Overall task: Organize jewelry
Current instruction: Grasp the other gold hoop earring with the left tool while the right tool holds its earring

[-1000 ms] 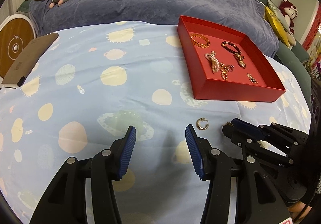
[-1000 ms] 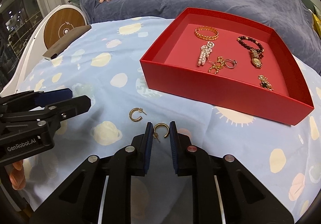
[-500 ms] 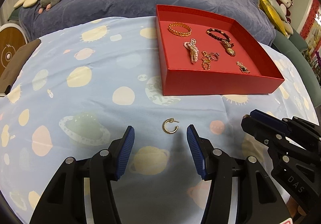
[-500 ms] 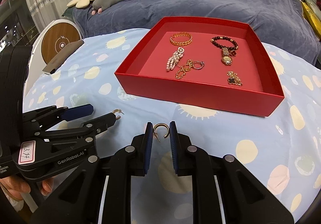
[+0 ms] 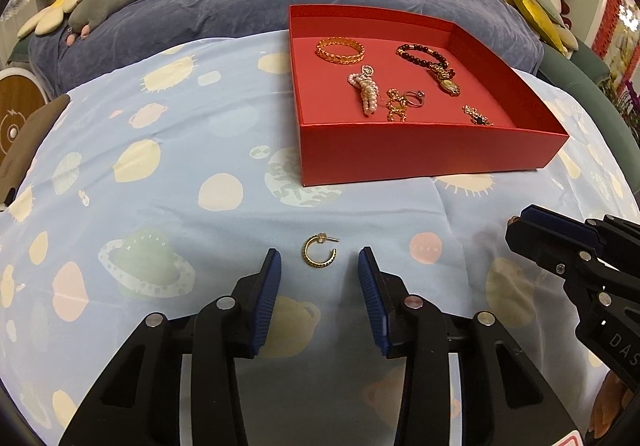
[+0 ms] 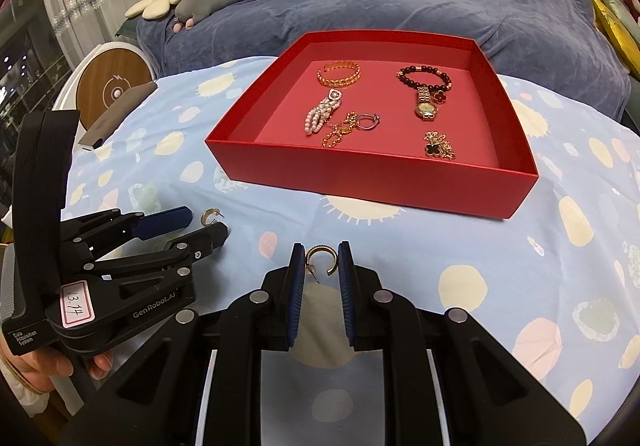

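Your right gripper [image 6: 319, 264] pinches one hoop earring [image 6: 322, 259]; your left gripper [image 5: 319, 266] gapes wide around the other earring [image 5: 319, 256]

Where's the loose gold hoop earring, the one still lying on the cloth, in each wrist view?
Left wrist: loose hoop earring lies low centre, just ahead of the open left gripper.
Right wrist: loose hoop earring sits left of centre, by the left gripper's tips.
Shared landmark: red tray, beyond the earring in both.

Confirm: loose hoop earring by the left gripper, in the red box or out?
Out. The hoop earring lies on the patterned sheet before the open left gripper, short of the red box.
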`<state>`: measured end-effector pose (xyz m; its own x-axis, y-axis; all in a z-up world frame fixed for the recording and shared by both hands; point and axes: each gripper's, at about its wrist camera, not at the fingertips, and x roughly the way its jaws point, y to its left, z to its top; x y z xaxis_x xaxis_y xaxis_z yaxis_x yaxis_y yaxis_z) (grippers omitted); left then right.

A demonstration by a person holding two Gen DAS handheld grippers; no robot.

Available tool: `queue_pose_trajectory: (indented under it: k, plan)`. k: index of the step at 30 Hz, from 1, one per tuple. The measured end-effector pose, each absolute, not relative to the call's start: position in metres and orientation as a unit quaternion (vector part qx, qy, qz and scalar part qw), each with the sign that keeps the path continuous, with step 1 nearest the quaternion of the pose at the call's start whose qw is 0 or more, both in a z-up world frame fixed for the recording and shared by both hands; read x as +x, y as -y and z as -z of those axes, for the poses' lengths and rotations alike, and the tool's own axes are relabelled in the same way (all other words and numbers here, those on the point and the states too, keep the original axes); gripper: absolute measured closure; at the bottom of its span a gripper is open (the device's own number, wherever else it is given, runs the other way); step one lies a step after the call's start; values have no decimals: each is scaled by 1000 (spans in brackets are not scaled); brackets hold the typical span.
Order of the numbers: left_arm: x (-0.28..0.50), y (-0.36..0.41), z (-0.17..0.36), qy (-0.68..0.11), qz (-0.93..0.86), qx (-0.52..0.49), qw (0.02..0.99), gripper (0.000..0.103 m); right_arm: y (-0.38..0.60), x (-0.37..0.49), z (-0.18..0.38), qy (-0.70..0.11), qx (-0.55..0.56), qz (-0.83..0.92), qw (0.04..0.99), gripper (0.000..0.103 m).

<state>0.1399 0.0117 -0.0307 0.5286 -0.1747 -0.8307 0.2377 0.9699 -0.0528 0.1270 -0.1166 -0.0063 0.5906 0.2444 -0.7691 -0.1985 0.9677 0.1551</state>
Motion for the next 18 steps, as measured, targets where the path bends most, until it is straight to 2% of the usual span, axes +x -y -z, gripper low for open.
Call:
queue_pose_trajectory:
  k: [5, 18]
  plan:
    - [140, -12, 31, -469, 127, 36, 873, 86, 116, 127, 6, -435, 26, -124, 891, 87]
    - [145, -10, 31, -463, 129, 29, 876, 86, 116, 127, 5, -434, 29, -126, 891, 87]
